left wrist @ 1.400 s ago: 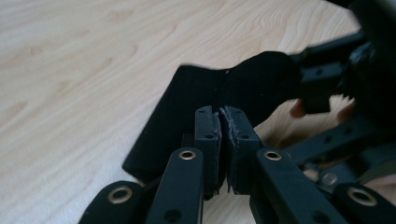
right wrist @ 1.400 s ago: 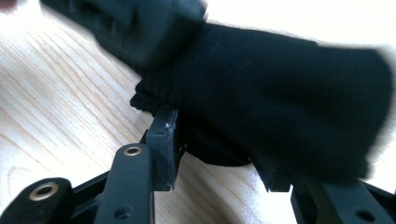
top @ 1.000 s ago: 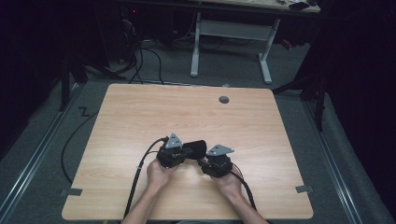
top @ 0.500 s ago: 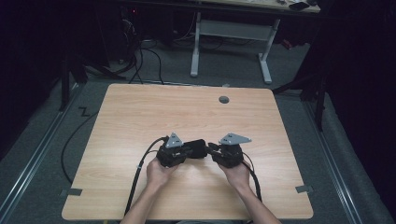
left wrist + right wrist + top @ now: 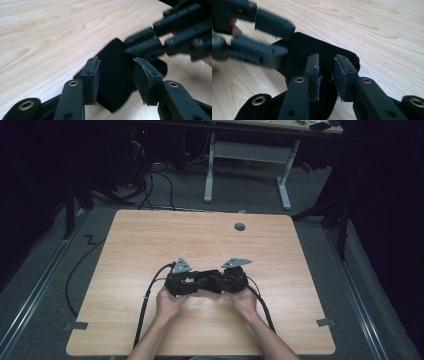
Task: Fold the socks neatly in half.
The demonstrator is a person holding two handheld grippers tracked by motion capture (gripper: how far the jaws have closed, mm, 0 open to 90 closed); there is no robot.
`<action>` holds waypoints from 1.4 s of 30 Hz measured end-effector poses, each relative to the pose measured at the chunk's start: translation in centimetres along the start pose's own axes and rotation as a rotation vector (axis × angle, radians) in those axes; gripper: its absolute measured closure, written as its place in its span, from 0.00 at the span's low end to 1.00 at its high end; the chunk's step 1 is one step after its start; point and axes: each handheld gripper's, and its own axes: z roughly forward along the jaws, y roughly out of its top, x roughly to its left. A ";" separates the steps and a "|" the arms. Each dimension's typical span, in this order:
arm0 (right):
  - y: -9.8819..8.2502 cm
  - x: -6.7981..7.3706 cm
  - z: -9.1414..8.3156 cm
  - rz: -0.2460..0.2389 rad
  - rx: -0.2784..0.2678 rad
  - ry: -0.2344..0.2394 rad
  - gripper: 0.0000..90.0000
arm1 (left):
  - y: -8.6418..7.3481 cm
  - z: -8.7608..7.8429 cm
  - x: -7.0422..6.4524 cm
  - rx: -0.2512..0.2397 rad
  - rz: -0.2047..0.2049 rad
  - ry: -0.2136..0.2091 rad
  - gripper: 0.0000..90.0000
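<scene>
Both grippers meet mid-table (image 5: pixel 150 245) over a floppy black cloth (image 5: pixel 113 72), which sits slightly toward the near edge. The left gripper (image 5: pixel 117 82) has its jaws spread wide around a raised fold of it, pads (image 5: pixel 93 80) just at the fabric. The right gripper (image 5: pixel 326 75) is nearly closed, thin gap left, cloth bunched between. Can't tell if it's actually pinching yet.

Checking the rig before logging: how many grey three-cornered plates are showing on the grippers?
2: one on the left gripper, its plate left of centre; one on the right gripper, its plate just right of it.
</scene>
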 end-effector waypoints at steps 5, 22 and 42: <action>-0.1 0.1 0.2 -0.005 0.006 -0.002 0.80 | 0.3 1.0 0.2 0.030 -0.005 0.022 0.64; -3.1 0.1 -0.2 -0.086 0.031 -0.025 0.64 | -1.2 2.4 0.8 0.052 -0.011 0.020 0.68; -0.2 0.0 1.8 -0.060 0.003 -0.019 0.76 | -1.2 1.2 -0.3 0.083 0.049 0.056 0.58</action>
